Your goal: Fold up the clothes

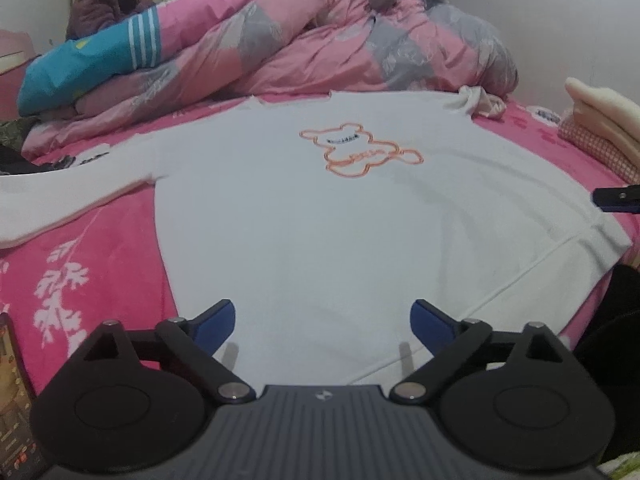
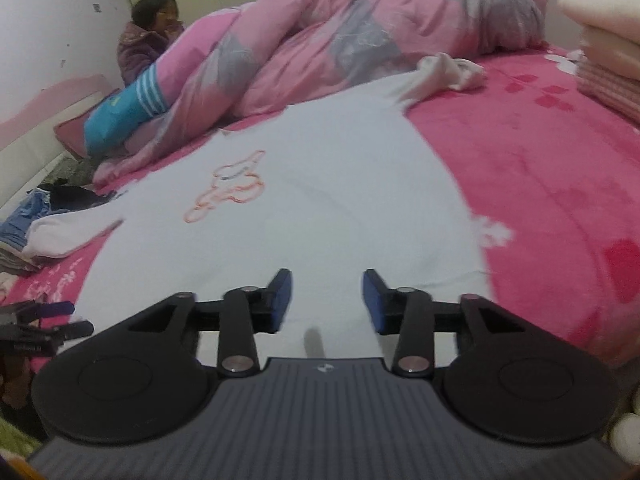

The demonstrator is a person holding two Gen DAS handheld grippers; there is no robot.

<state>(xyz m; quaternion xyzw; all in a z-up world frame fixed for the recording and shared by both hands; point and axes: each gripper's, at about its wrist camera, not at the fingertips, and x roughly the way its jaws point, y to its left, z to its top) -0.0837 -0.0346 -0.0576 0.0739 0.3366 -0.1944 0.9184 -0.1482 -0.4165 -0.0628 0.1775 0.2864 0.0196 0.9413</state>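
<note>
White sweatshirt (image 1: pixel 304 216) lies flat, front up, on the pink bed (image 1: pixel 80 248), taking up most of the near-middle of the bed. Orange bear outline print (image 1: pixel 358 152) sits on the chest, toward the far side. Hem runs along the near edge of the bed. One sleeve (image 1: pixel 60 200) stretches out flat toward the left edge; the other sleeve (image 2: pixel 444 70) is bunched up toward the far right corner.

Left gripper (image 1: pixel 322 320) hovers over the hem near the bed's near edge, jaws wide apart, nothing btwn them, blue pads clear of the cloth. Right gripper (image 2: pixel 327 300) is over the sweatshirt's right part, also by the near edge; jaws partly apart w/ only bare cloth seen through the gap, not pinching it. Right view is motion-blurred.

Pink and grey duvet (image 1: pixel 320 40) is heaped along the far edge of the bed, w/ a blue pillow w/ white stripes (image 1: pixel 92 64) at its left end. Folded cream and checked stack (image 1: pixel 604 120) sits at the right edge. A person in a purple jacket (image 2: pixel 140 52) sits beyond the far left corner. Dark and blue clothes pile (image 2: pixel 36 208) lies at the left edge.
</note>
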